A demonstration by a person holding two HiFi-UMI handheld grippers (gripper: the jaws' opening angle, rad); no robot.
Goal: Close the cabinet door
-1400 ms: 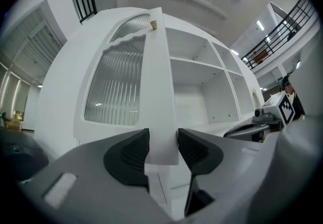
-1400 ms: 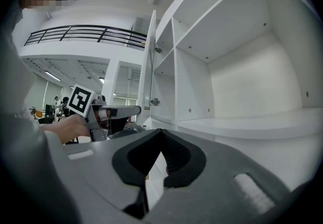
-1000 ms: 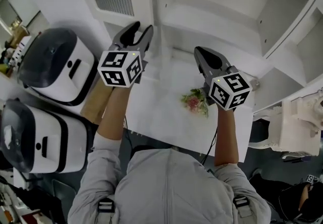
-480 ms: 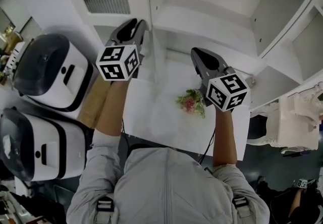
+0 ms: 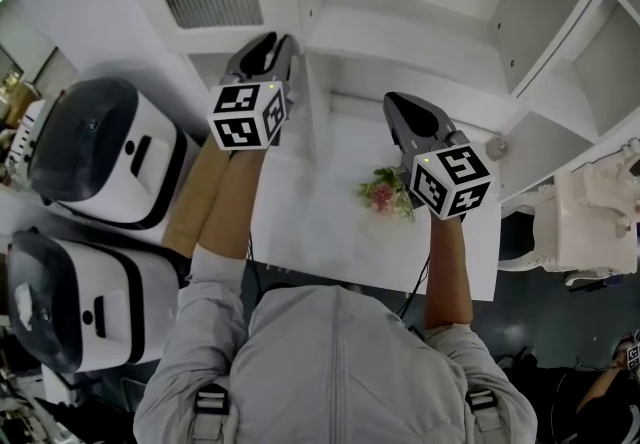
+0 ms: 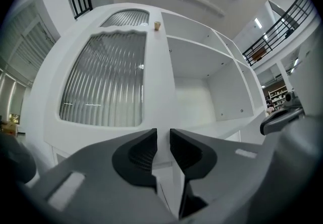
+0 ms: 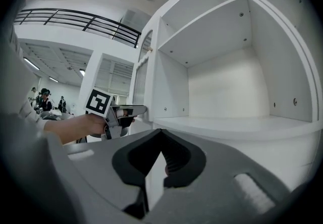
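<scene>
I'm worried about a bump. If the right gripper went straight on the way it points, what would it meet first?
The right gripper would probably meet the cabinet shelf at its front edge first, though depth is hard to judge.

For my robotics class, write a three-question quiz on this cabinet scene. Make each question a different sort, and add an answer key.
1. Multiple choice: what is the left gripper clamped on? A a shelf; B the edge of the cabinet door; C the table's edge.
2. True or false: the right gripper holds the bunch of flowers.
3. Count: how many rice cookers stand at the person's left?
Key: 1 B; 2 false, its shut jaws hold nothing; 3 two.
</scene>
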